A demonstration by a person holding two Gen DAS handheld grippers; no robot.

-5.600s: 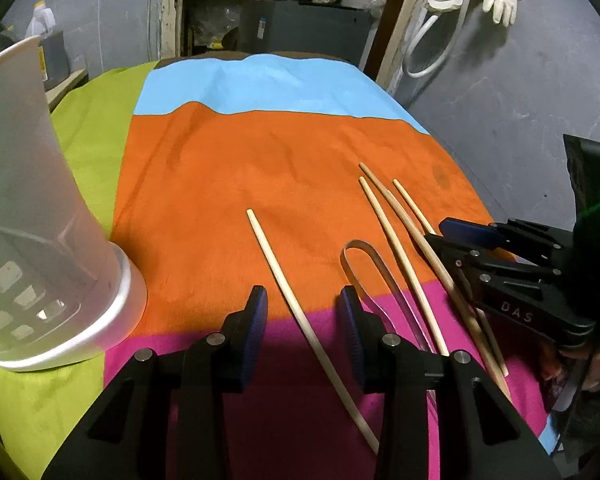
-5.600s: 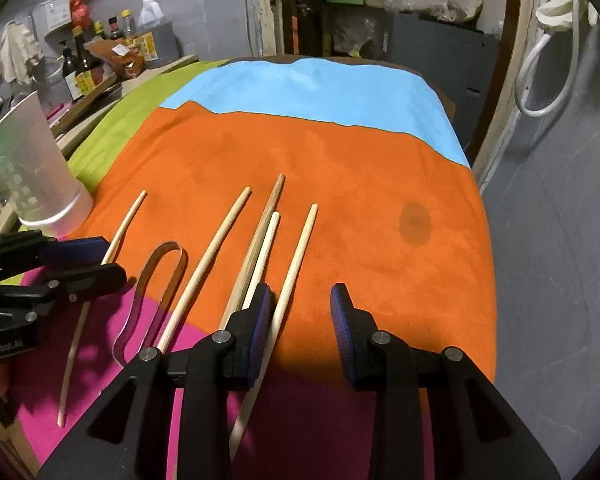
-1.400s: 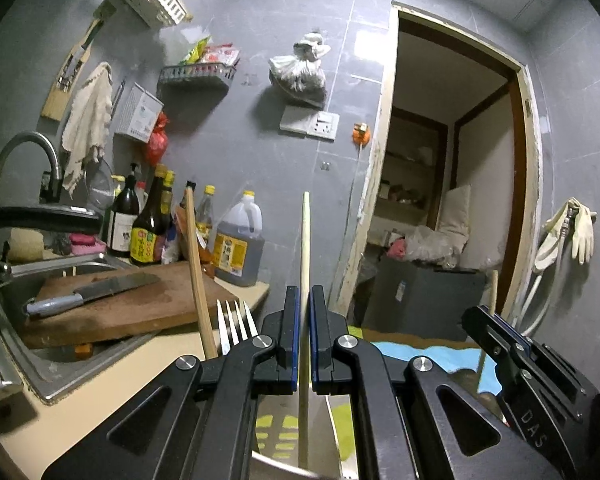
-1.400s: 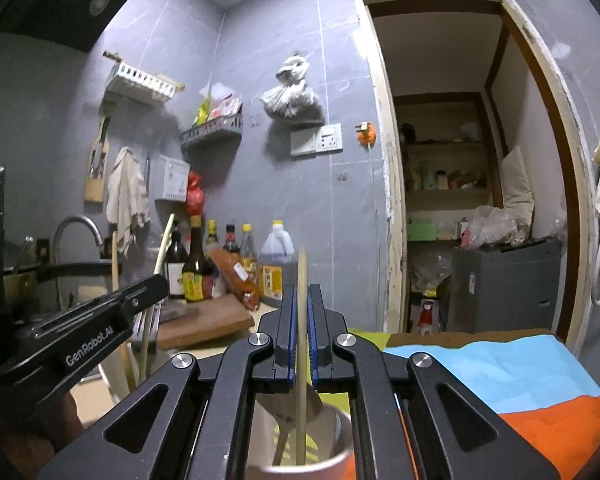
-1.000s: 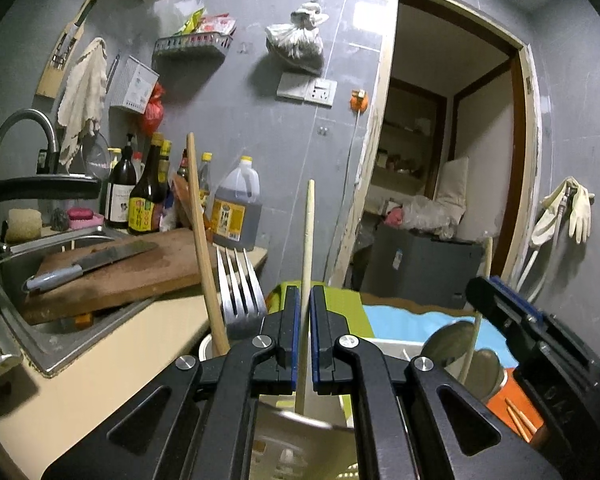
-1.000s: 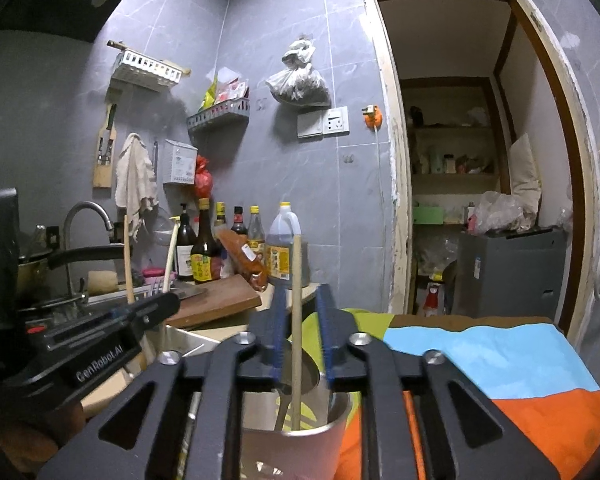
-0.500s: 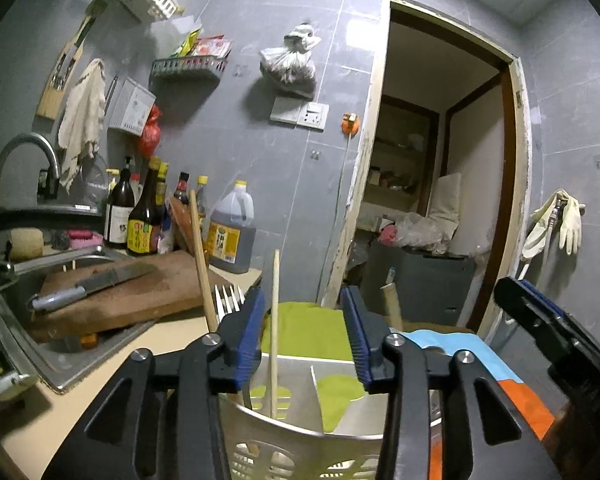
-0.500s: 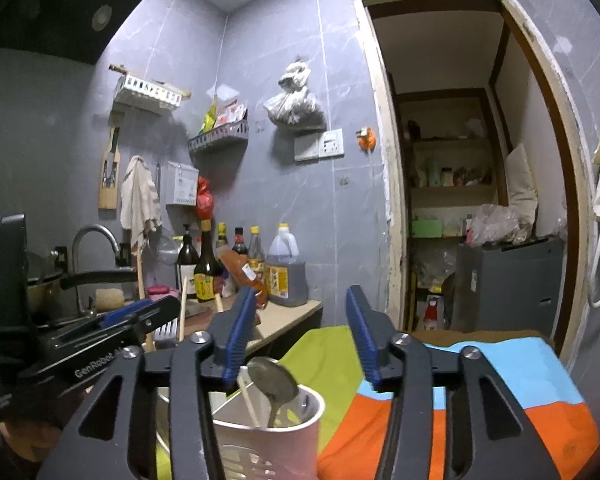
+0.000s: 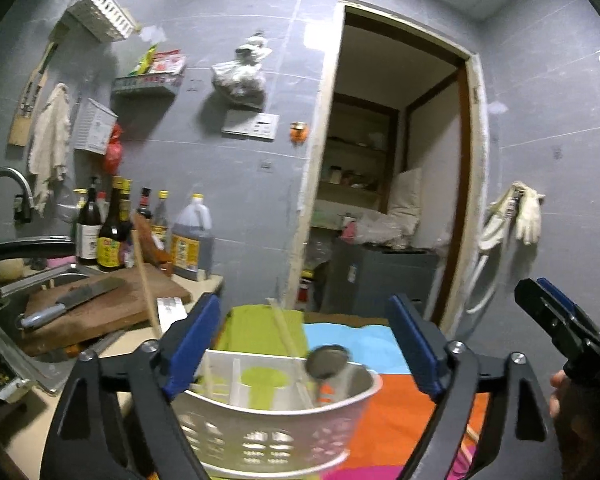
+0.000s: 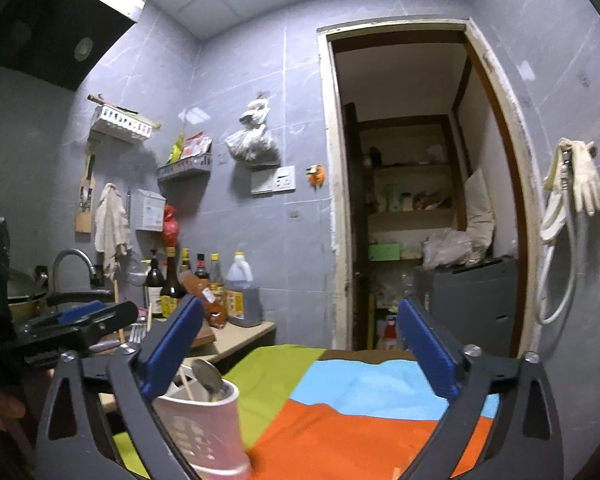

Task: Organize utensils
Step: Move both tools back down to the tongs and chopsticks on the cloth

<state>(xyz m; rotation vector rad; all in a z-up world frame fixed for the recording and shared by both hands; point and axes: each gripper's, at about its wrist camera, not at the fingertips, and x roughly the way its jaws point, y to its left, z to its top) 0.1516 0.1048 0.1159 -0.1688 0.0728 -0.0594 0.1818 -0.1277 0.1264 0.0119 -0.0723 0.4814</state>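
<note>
White utensil holder point(image 9: 300, 432) with a grid of cut-outs low on its wall, pale wooden chopsticks point(image 9: 286, 336) inside. The cloth point(image 10: 340, 436) runs in lime green, sky blue and orange bands (magenta nearest), grey tiled wall point(image 10: 240, 80) behind.

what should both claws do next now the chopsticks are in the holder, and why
Probably swing both back down to the cloth for more utensils. The left claw and right claw have just been opening and now stand wide with nothing between the pads, while chopsticks and a spoon stand in the white holder. A stick end still shows on the cloth.
</note>
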